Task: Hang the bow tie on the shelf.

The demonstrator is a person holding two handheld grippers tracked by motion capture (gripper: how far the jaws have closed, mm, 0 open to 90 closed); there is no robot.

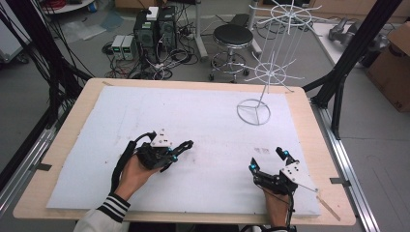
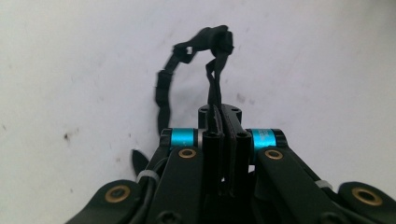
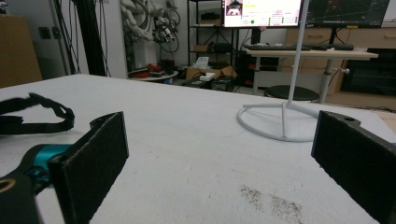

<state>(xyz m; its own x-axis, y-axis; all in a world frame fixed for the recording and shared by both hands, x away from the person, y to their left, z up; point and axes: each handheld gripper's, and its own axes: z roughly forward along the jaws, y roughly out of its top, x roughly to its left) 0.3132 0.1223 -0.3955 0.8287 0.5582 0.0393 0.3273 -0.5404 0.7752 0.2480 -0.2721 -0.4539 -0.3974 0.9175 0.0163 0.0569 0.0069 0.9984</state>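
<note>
Left gripper point(image 1: 175, 153): I'm pinching the black strap point(image 2: 215, 88) between closed jaws (it's looping over the white mat point(image 1: 203, 121)).
Right gripper point(image 1: 269, 162): I'm holding it wide, empty.
Wire rack point(image 1: 268, 72): standing far right.

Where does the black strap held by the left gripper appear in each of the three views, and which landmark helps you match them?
High view: the black strap lies left of centre, running right from the left gripper.
Left gripper view: upper centre, looping up from the shut jaws.
Right gripper view: far left edge, above the white mat.
Shared landmark: the white mat under the strap in all three views.
</note>
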